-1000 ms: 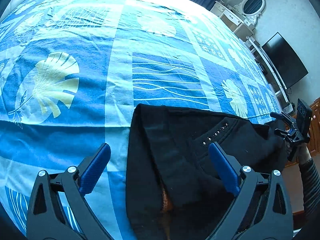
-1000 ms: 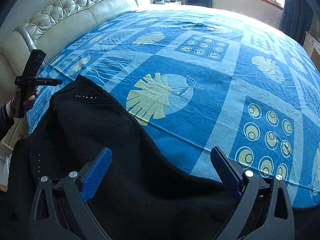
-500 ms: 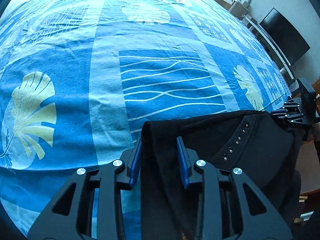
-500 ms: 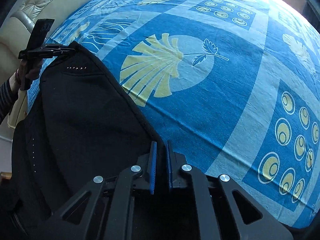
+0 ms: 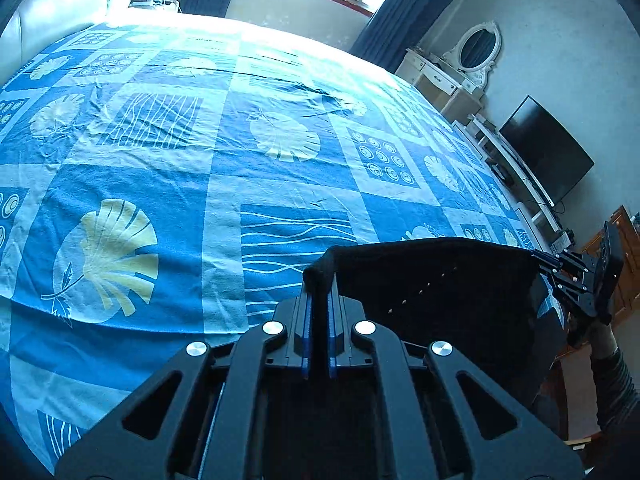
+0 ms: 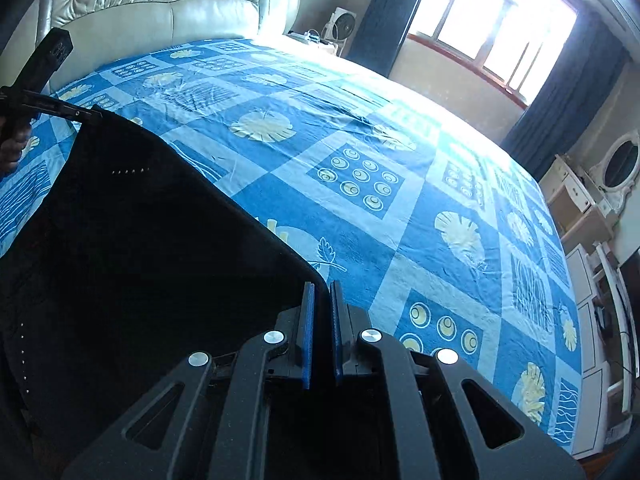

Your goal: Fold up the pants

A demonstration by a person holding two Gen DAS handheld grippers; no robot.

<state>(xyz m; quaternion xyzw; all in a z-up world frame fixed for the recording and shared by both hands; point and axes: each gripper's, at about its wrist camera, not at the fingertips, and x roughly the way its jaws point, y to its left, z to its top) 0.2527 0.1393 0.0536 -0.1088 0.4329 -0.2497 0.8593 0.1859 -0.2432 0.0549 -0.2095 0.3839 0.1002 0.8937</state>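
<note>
- The bed (image 5: pixel 168 184) fills most of both views, covered by a blue sheet (image 6: pixel 360 216) printed with pale leaves, rings and wavy lines, with a tufted cream headboard (image 6: pixel 160 4) at its far end
- The black pants (image 5: pixel 440 288) hang lifted above the near edge of the bed, stretched between the two tools, with a short row of small studs (image 6: pixel 130 171) showing on the cloth
- The left tool (image 5: pixel 319 304) has its blue pads pressed together on one bunched corner of the pants
- The right tool (image 6: pixel 322 308) pinches the opposite upper edge of the pants between its blue pads, which stand nearly closed on the fabric
- A dark television (image 5: pixel 548 152) and a white dresser with an oval mirror (image 5: pixel 478 50) stand along the wall beyond the bed
</note>
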